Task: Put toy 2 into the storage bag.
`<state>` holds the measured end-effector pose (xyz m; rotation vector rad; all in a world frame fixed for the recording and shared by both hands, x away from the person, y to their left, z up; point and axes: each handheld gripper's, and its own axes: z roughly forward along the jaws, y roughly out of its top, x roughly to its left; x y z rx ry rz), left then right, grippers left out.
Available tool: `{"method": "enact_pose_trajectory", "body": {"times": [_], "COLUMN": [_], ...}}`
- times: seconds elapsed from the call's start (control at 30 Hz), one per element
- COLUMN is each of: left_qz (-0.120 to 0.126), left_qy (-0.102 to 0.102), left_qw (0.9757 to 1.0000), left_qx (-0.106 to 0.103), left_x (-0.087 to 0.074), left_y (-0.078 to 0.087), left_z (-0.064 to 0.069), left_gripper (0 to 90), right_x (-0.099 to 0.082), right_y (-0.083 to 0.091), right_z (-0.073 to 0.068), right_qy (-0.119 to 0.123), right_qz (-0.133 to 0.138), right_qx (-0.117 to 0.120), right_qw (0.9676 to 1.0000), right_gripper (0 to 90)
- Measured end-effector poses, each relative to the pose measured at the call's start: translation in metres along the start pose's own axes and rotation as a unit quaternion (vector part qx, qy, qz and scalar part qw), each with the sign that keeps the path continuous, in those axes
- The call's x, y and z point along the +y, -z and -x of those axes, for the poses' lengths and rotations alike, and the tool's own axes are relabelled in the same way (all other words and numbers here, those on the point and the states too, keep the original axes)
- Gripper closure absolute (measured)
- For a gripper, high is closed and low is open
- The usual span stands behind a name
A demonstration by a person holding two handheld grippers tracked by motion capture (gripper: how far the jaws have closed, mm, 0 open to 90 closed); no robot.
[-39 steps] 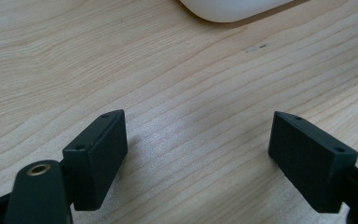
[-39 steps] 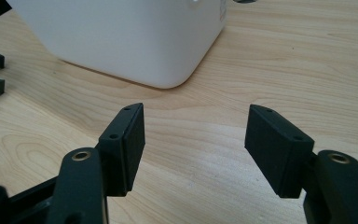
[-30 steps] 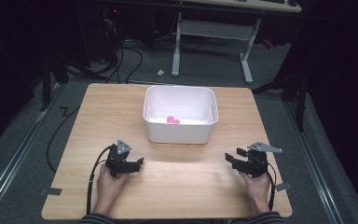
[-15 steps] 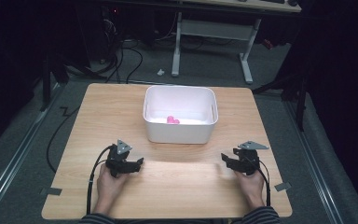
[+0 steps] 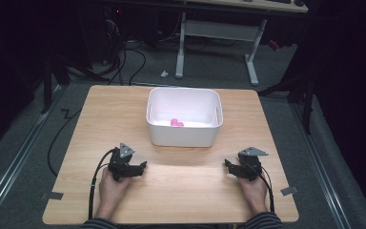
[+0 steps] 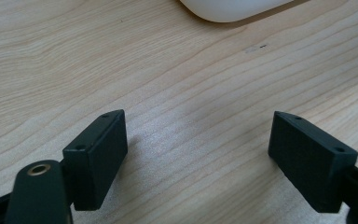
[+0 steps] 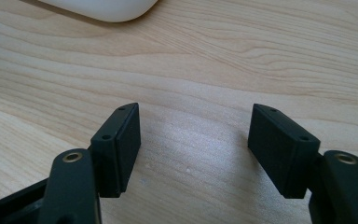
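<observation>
Both grippers rest low on the pale wooden table [image 5: 100, 114]. The left gripper [image 6: 198, 149] gapes wide and empty, and the right gripper [image 7: 193, 144] has just been opening, empty too. The small pink object [image 5: 177, 123] sits inside the white plastic tub [image 5: 183, 136] – a hasty reach could clip the tub's rim and shove it

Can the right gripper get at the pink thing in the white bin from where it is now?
Probably yes. The right gripper rests on the wooden table, jaws open and empty. Bare tabletop lies between it and the white bin. The pink object sits inside, so the gripper must lift over the wall.
</observation>
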<state>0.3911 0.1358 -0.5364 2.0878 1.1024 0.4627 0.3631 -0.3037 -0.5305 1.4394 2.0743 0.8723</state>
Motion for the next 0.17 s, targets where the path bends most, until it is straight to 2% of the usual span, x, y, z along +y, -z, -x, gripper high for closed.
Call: {"method": "enact_pose_trajectory", "body": {"times": [0.17], "left_qz": [0.0], "left_qy": [0.0], "left_qw": [1.0], "left_qx": [0.0], "left_x": [0.0], "left_y": [-0.0001], "left_z": [0.0], "left_gripper": [19.8], "right_x": [0.0], "right_y": [-0.0001], "right_z": [-0.0001], "right_qy": [-0.001], "right_qz": [-0.001], "right_qx": [0.0], "right_qw": [1.0], "right_gripper": [33.4]}}
